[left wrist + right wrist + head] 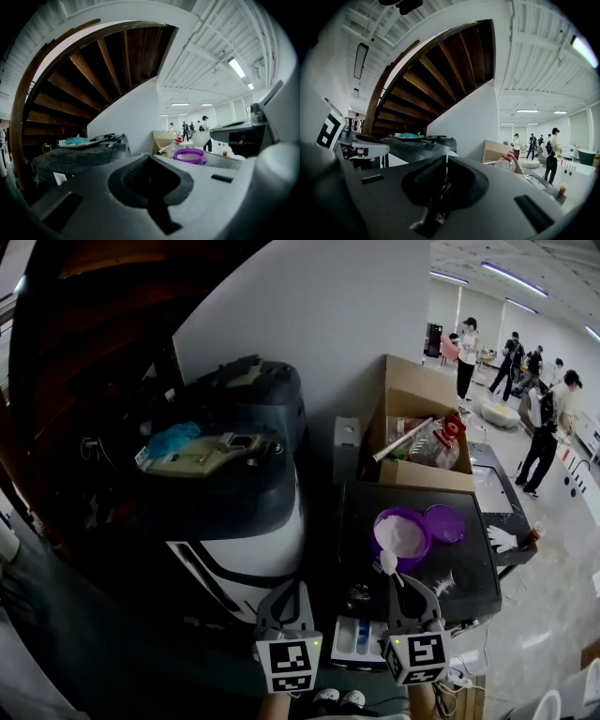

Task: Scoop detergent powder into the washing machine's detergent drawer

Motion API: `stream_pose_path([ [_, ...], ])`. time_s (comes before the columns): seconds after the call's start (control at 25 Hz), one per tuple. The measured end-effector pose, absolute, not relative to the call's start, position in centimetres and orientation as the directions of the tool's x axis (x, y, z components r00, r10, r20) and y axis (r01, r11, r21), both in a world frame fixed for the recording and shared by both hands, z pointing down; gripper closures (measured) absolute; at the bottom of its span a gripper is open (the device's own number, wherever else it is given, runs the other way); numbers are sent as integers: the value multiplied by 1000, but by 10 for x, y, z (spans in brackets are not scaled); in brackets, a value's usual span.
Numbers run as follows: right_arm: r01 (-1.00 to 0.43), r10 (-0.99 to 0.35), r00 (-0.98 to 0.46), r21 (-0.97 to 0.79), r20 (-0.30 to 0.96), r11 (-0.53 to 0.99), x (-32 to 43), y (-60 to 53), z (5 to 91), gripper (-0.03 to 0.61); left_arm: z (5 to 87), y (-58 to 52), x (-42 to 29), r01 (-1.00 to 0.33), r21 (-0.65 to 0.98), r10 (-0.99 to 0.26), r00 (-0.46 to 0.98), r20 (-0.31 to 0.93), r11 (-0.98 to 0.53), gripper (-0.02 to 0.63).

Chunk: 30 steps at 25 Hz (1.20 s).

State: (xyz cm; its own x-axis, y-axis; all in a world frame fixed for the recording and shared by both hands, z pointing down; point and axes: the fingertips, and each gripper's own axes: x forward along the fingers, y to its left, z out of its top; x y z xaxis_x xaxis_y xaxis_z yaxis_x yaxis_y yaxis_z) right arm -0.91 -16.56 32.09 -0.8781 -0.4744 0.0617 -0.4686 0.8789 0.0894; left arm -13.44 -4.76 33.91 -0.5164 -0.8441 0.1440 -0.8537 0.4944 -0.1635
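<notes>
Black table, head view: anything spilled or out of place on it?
Yes. A patch of white powder lies loose on the black table, right of the right hand-held gripper that holds the spoon and outside the purple tub; it looks spilled. The tub's lid lying beside it seems deliberate.

Handle of scoop [388, 562] hidden inside right claw [405, 583]; drawer [359, 637] partly covered.

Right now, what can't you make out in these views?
- Spoon: too small in head view to tell if loaded; edge-on in right gripper view.
- Purple tub: left gripper view shows only its side; powder level hidden by the rim.
- White-and-blue tray: head view, compartments too small; left gripper and right gripper cover its sides.
</notes>
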Motion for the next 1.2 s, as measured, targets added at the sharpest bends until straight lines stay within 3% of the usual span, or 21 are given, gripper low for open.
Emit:
stream_pose_path([
  [1.2,-496,-498,-867,48,38,867,10,-169,310,557,328,-47,-126,-856,-166,-851,-510,120,490,612],
])
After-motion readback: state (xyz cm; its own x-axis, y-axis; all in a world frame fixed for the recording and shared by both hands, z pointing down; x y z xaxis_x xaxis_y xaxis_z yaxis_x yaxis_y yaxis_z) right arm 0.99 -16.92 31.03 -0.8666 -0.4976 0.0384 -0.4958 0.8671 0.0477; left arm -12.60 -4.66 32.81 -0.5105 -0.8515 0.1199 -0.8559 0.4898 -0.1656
